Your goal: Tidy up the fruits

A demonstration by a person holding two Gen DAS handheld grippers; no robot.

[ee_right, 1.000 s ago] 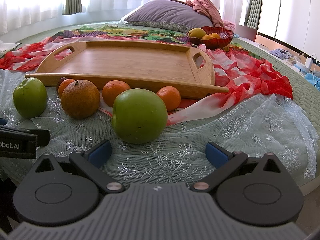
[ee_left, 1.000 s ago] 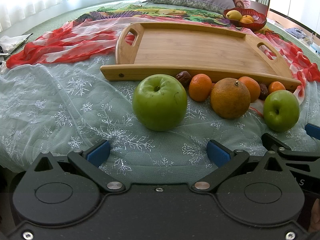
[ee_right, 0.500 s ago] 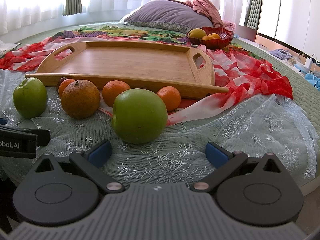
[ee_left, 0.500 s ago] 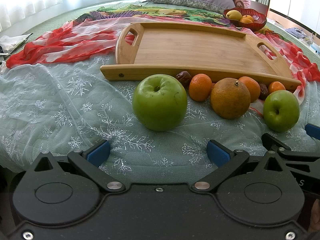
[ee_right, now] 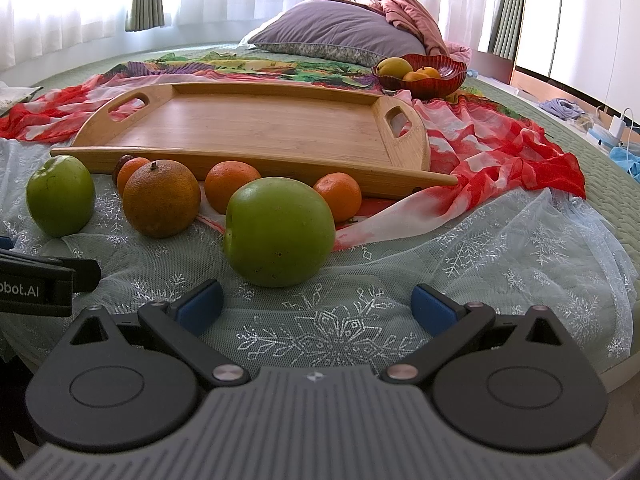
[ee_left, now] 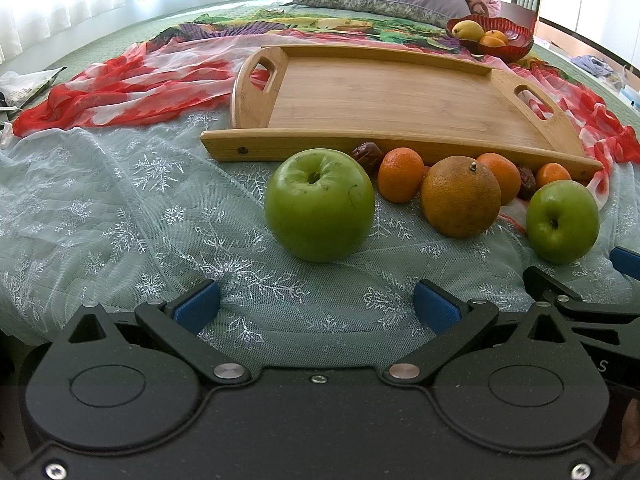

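Note:
A row of fruit lies on the lace cloth in front of an empty wooden tray [ee_left: 400, 96] [ee_right: 260, 128]. One green apple [ee_left: 320, 204] [ee_right: 60, 196] sits just ahead of my left gripper [ee_left: 316, 308], which is open and empty. A second green apple [ee_right: 280, 232] [ee_left: 562, 222] sits just ahead of my right gripper [ee_right: 316, 306], also open and empty. Between them lie a large brownish orange [ee_left: 460, 196] [ee_right: 162, 198], three small mandarins [ee_left: 400, 174] [ee_right: 230, 190] and dark dates [ee_left: 368, 154].
A red bowl [ee_right: 424, 76] [ee_left: 492, 38] with fruit stands behind the tray near a purple pillow [ee_right: 336, 34]. A red-white scarf [ee_right: 492, 152] lies around the tray. The bed edge drops off at the right. My right gripper's tip shows at the left wrist view's right edge.

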